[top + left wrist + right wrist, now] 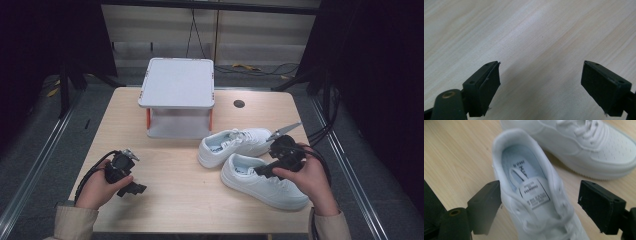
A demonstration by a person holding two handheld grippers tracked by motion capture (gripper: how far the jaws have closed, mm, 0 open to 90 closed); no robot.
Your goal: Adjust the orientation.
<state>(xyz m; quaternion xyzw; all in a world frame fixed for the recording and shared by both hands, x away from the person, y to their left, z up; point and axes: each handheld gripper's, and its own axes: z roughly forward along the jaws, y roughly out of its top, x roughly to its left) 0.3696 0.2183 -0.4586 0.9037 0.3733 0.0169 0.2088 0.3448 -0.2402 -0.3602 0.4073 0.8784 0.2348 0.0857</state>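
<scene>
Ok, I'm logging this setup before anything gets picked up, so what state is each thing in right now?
Left gripper: open, nothing between the jaws, over bare table.
Right gripper: open, jaws either side of the near shoe, not pressing.
Near shoe: upright on the table, laces loose.
Far shoe: upright, laced.
Small shelf: standing, top bare.

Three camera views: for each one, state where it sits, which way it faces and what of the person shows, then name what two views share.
High view: above the person's side, facing forward and down on the table; both hands and sleeves show.
Left gripper view: on the left gripper, facing bare tabletop; open black jaws show.
Right gripper view: on the right gripper, facing the near shoe; open jaws straddle it.
Shared: high and right gripper views both show the near shoe and the far shoe.
</scene>
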